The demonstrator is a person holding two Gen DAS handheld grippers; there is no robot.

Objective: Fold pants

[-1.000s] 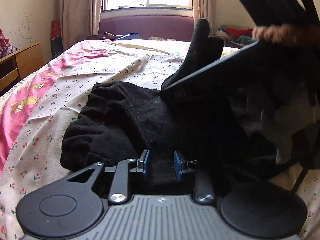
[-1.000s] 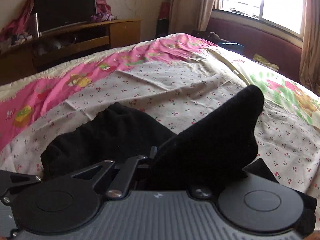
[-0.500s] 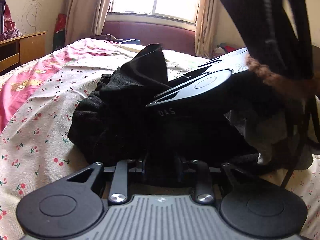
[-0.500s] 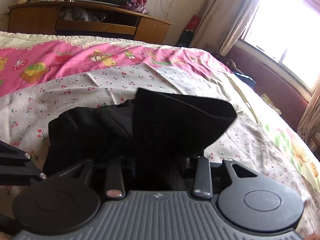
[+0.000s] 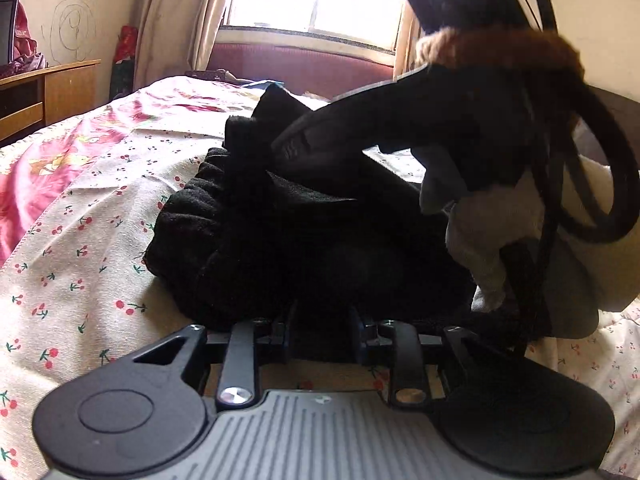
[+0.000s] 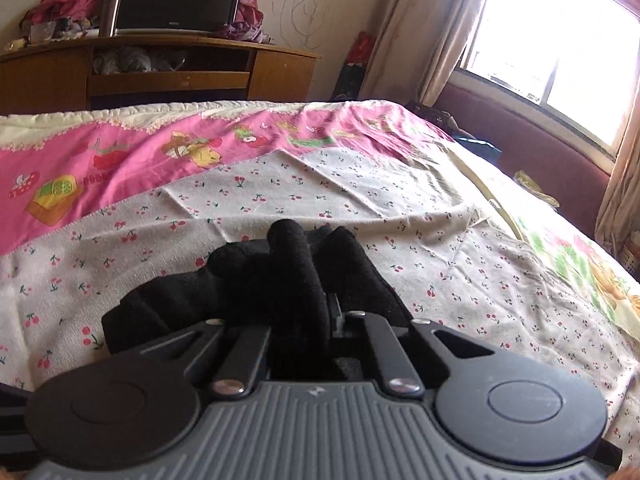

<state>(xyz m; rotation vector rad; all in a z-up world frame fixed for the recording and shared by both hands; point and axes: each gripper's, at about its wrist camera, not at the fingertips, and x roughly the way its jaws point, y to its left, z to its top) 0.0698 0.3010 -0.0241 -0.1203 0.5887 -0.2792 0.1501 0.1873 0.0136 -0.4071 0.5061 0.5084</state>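
Black fleece pants [image 5: 248,240] lie bunched on the cherry-print sheet [image 5: 72,272]. From the left wrist, the left gripper [image 5: 322,330] has its jaws part-way apart around the near hem, seemingly pinning that edge for a fold; whether the pads press, I cannot tell. From the right wrist, the right gripper [image 6: 320,312] is clamped on a raised ridge of cloth, likely to carry it across.

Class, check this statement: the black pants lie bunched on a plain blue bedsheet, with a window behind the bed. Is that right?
Not quite. The bedsheet is not plain blue: it is white with small red cherries and a pink cartoon border, as the right wrist view shows. The black pants do lie bunched on it, and the window is behind the bed.
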